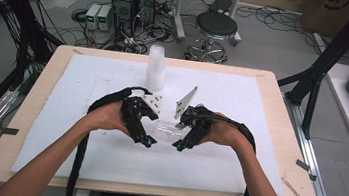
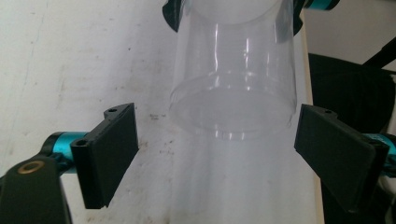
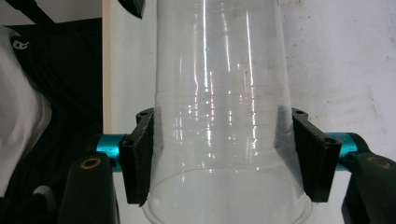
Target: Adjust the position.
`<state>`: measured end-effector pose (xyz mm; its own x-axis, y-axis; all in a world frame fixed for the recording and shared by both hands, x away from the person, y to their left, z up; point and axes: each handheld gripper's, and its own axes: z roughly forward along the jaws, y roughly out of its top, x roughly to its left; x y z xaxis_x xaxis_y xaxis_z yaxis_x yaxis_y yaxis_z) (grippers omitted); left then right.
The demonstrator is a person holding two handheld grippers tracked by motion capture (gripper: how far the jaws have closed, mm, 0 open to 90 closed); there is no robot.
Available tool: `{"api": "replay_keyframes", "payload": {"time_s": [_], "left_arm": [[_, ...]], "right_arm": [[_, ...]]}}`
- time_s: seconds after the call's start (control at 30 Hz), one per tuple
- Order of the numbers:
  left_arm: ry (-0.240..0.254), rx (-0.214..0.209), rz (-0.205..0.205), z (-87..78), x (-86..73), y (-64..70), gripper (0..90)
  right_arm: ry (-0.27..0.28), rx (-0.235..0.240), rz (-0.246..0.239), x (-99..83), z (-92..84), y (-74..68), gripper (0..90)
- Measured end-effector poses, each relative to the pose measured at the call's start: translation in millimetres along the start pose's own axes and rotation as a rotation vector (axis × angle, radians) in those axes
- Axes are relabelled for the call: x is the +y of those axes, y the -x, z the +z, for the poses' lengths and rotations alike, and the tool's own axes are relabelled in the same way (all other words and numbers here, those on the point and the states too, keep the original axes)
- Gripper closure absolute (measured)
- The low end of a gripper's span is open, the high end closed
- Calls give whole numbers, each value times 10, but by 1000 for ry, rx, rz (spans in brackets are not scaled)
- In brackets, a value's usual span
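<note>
Cup work, left to right: my left gripper [image 1: 148, 141] stands open, pads clear of the clear plastic cup [image 2: 233, 84], whose base sits between them. My right gripper [image 1: 178, 146] clamps the cup near its rim.

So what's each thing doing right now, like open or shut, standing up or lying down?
Clear cup: lying sideways, held between both grippers.
Right gripper: shut on the cup's wide end.
Left gripper: open, pads off the cup.
Stack of white cups: standing upright on the table.
</note>
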<state>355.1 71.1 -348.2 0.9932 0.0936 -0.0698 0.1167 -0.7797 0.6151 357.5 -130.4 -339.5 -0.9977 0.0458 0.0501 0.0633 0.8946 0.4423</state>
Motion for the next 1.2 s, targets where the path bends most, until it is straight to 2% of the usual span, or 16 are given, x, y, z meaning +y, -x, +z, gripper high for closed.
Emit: {"api": "replay_keyframes", "payload": {"time_s": [0.13,0.3,0.4,0.5,0.6,0.63,0.7,0.97,1.0,1.03,1.07,1.1,1.2], "left_arm": [[-7,-6,5,39,21,-12,166],[13,-28,0,66,35,-10,254],[1,-30,8,87,45,-9,264],[12,-34,7,99,53,-9,288],[12,-41,12,107,59,-9,340],[14,-44,16,110,60,-7,387],[13,-38,16,113,63,-10,409],[4,-31,8,119,63,-4,417],[4,-30,9,119,62,-4,418],[-1,-27,15,117,60,-7,418],[4,-27,6,120,57,2,418],[-4,-28,12,118,54,-2,418],[-7,-26,11,113,44,-2,418]], "right_arm": [[-4,0,0,3,8,-1,331],[-14,-2,-3,15,20,-11,331],[-10,-2,-5,18,23,-12,331],[-14,3,-4,20,29,-17,331],[-13,2,-5,22,33,-9,331],[-14,2,-6,22,35,-6,331],[-20,2,-2,20,40,-4,332],[-18,-3,-8,16,54,6,323],[-16,-2,-10,16,57,8,308],[-7,2,-6,6,74,14,252],[-7,2,-6,6,74,14,252],[8,-34,-20,-1,97,16,141],[22,-47,-23,4,89,22,138]]}}
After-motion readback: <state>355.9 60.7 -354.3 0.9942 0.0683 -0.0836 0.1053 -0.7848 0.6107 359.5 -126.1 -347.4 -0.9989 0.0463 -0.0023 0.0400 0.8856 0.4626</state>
